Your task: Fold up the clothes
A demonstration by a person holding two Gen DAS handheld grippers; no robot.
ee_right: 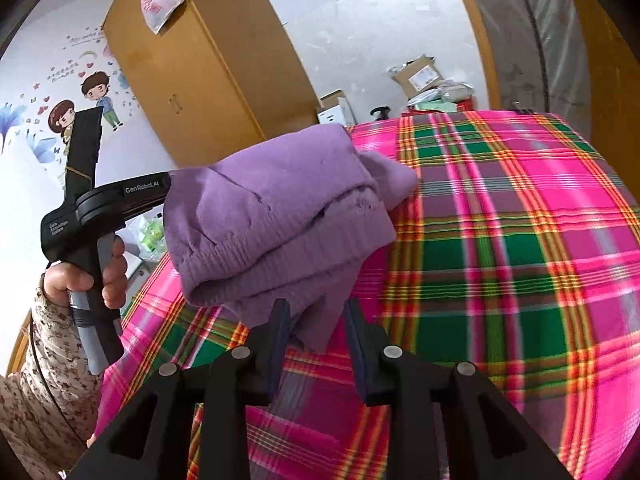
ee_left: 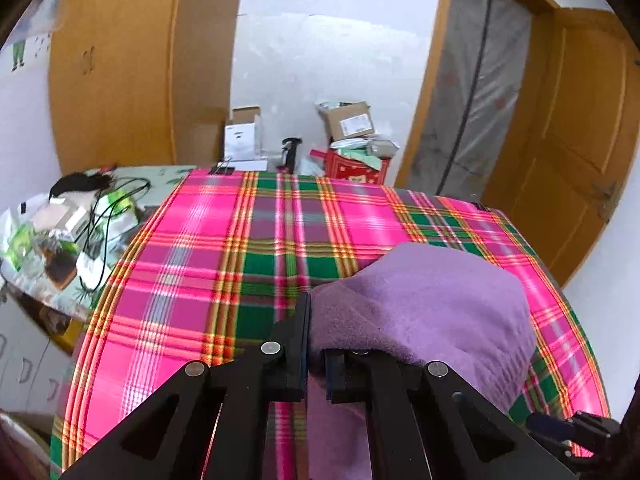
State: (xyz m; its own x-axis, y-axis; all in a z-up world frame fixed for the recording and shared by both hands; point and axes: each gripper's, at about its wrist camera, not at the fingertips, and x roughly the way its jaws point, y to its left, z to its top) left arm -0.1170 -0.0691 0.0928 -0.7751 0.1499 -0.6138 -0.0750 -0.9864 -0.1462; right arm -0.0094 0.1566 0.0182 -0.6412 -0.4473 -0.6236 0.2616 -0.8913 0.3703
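Your left claw (ee_left: 316,344) is clamped on the purple sweater (ee_left: 424,304): its two fingers are pressed nearly together with a bunched edge of the knit pinched between them. From that pinch the sweater spreads away to the right of the claw and drapes down over the plaid cloth (ee_left: 208,264) covering the desk, with a strip of fabric hanging below the fingers.

In the right wrist view, the sweater (ee_right: 280,216) hangs in a folded bundle, its upper left corner meeting the left claw's body (ee_right: 104,204), which your left hand (ee_right: 100,276) grips by the handle. The far part of the sweater touches the plaid cloth (ee_right: 520,240).

Your right claw (ee_right: 316,320) stands apart, jaws wide, holding nothing. The lowest hanging flap of the sweater dips between its two fingertips; whether the fabric touches either finger cannot be told.
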